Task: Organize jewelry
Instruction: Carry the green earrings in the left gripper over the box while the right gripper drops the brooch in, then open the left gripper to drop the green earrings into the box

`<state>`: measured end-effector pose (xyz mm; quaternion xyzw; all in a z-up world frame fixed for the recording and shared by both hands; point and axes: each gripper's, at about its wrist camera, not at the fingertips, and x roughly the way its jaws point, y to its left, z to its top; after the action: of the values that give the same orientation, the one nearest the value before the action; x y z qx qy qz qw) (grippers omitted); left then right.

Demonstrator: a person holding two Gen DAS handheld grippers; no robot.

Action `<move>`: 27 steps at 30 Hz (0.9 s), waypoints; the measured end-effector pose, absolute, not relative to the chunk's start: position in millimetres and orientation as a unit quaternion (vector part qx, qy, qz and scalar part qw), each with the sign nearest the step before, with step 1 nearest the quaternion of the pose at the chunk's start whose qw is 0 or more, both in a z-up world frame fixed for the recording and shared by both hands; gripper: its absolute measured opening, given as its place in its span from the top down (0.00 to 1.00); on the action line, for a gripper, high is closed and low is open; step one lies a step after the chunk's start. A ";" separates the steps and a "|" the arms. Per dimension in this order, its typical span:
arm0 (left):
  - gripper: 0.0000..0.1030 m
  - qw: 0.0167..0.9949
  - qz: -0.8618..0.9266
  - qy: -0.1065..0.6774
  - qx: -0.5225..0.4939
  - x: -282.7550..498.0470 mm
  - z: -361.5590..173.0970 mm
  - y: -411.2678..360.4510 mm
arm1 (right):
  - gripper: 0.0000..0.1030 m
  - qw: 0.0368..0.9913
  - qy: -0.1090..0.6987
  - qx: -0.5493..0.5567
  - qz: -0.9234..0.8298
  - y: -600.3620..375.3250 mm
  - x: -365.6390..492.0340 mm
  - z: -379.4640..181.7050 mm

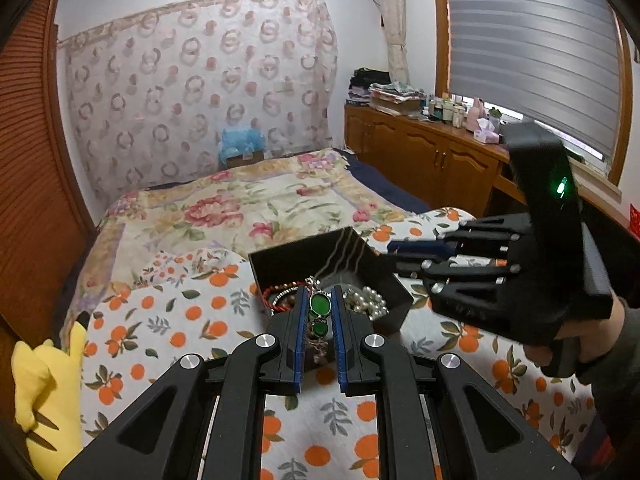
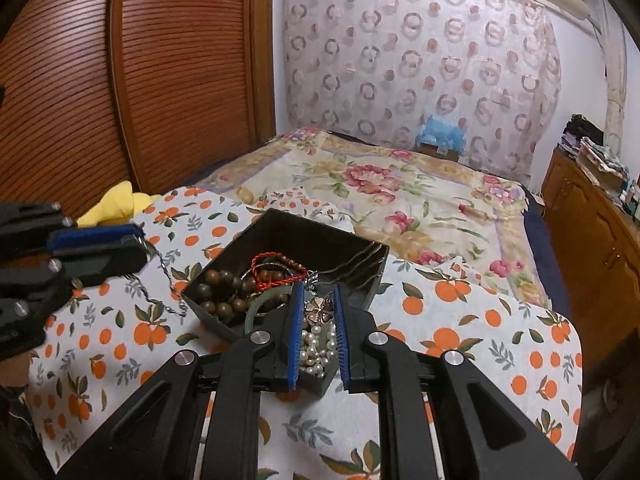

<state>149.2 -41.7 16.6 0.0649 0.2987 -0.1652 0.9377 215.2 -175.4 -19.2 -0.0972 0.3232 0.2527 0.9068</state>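
My left gripper (image 1: 320, 308) pinched a green-stone necklace (image 1: 319, 307) between its blue pads, its thin chain (image 2: 160, 276) trailing onto the orange-print cloth (image 2: 460, 320). The black jewelry box (image 2: 372, 276) sat at twelve o'clock from both grippers, holding brown beads (image 2: 220, 292), a red cord bracelet (image 2: 276, 268) and pearls (image 2: 318, 350). My right gripper (image 2: 316, 312) hung spread over the box, gripping nothing.

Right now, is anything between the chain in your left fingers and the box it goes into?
No lid: the black square box is open-topped. The silver chain with green oval stones hangs from the left gripper beside it. Only the right gripper hovers over its white pearls.
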 end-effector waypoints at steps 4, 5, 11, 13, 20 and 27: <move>0.90 0.939 -0.160 0.298 0.067 157.1 20.8 -40.6 | 0.84 0.904 0.327 -0.091 0.260 -168.4 222.1 -24.8; 0.90 0.939 -0.157 0.296 0.069 159.8 22.3 -40.6 | 0.83 0.904 0.328 -0.087 0.261 -168.0 223.5 -25.2; 0.90 0.941 -0.149 0.297 0.068 175.8 28.3 -40.5 | 0.73 0.900 0.332 -0.054 0.277 -174.3 231.8 -25.3; 0.90 0.943 -0.143 0.293 0.068 179.5 31.6 -41.6 | 0.72 0.902 0.328 -0.047 0.275 -179.4 232.3 -23.3; 0.90 0.942 -0.146 0.295 0.066 198.1 36.1 -51.3 | 0.72 0.906 0.330 -0.040 0.263 -197.4 229.6 -25.4; 0.90 0.937 -0.137 0.314 0.062 225.1 21.0 -60.4 | 0.72 0.909 0.334 -0.040 0.245 -215.3 221.3 -30.2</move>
<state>225.1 -60.4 21.0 0.0616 0.3145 -0.1370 0.9373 221.3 -215.3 -30.2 -0.0397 0.3342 0.2448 0.9093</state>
